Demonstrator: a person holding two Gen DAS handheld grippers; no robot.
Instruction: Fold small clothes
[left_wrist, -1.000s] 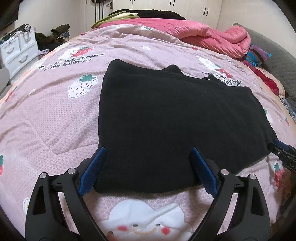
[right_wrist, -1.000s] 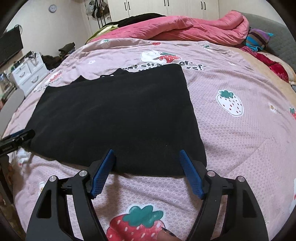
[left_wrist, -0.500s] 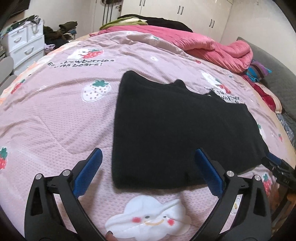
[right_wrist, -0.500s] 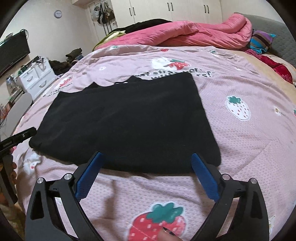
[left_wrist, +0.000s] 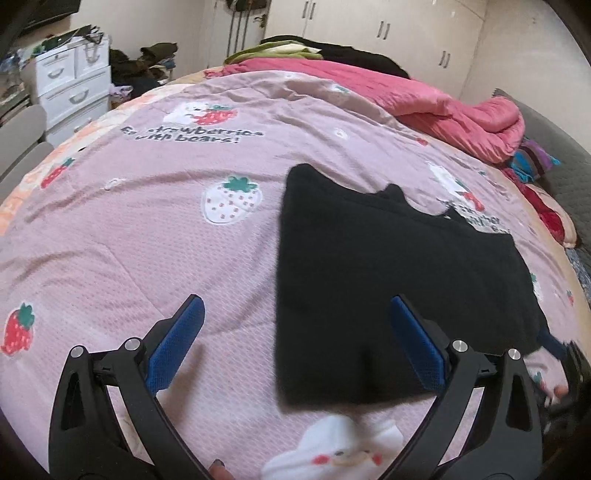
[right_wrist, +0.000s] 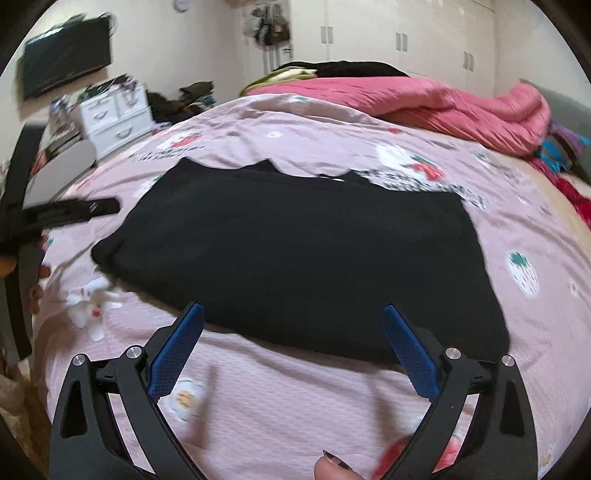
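Note:
A black garment (left_wrist: 388, 266) lies folded flat on the pink strawberry bedcover (left_wrist: 147, 240). My left gripper (left_wrist: 295, 300) hovers open over the garment's near left corner, its left finger over bare cover, and nothing is gripped. In the right wrist view the same garment (right_wrist: 303, 251) spreads wide ahead. My right gripper (right_wrist: 291, 307) is open above its near edge, with nothing between the blue pads (right_wrist: 410, 350). The right gripper (left_wrist: 565, 350) shows at the left view's right edge, and the left gripper (right_wrist: 74, 212) at the right view's left edge.
A bunched pink duvet (right_wrist: 443, 103) and dark clothes lie at the bed's far end. White drawers (left_wrist: 70, 92) and a wall TV (right_wrist: 66, 62) stand to the left, wardrobe doors (left_wrist: 388, 33) behind. Colourful cloth (left_wrist: 535, 166) is heaped at the right.
Both grippers have drawn back from the garment's near edge and widened their jaws. The left one has slid left, the right one has shifted sideways; the garment stays flat.

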